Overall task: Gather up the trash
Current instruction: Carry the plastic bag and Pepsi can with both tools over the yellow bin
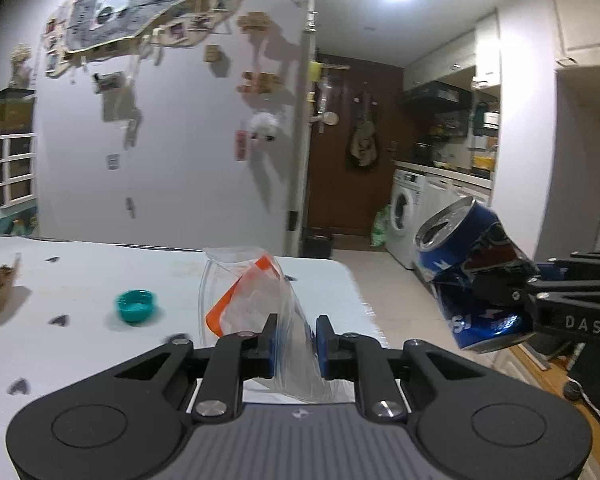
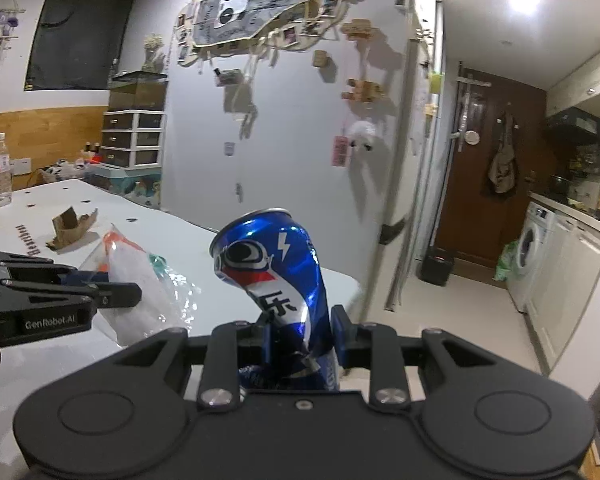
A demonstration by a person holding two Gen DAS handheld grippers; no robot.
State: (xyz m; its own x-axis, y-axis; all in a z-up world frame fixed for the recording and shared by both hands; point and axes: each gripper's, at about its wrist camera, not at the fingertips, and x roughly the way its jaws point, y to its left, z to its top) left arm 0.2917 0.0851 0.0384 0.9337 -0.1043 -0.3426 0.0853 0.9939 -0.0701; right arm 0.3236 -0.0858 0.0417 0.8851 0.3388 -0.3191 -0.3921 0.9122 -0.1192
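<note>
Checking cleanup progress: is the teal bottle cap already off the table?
No, the teal bottle cap sits on the white table, left of the clear plastic bag.

bare table [image 1: 80, 272] lies open between the teal cap [image 1: 135, 305] and torn cardboard [image 2: 70, 226]; nothing else blocks.

The left claw [image 1: 294, 336] sits at lower centre of its own view, jaws pinched on a bag [image 1: 256, 300]. The right claw [image 2: 302, 334], lower centre of its view, clamps a can [image 2: 272, 268]; each claw shows at the other's frame edge.
</note>
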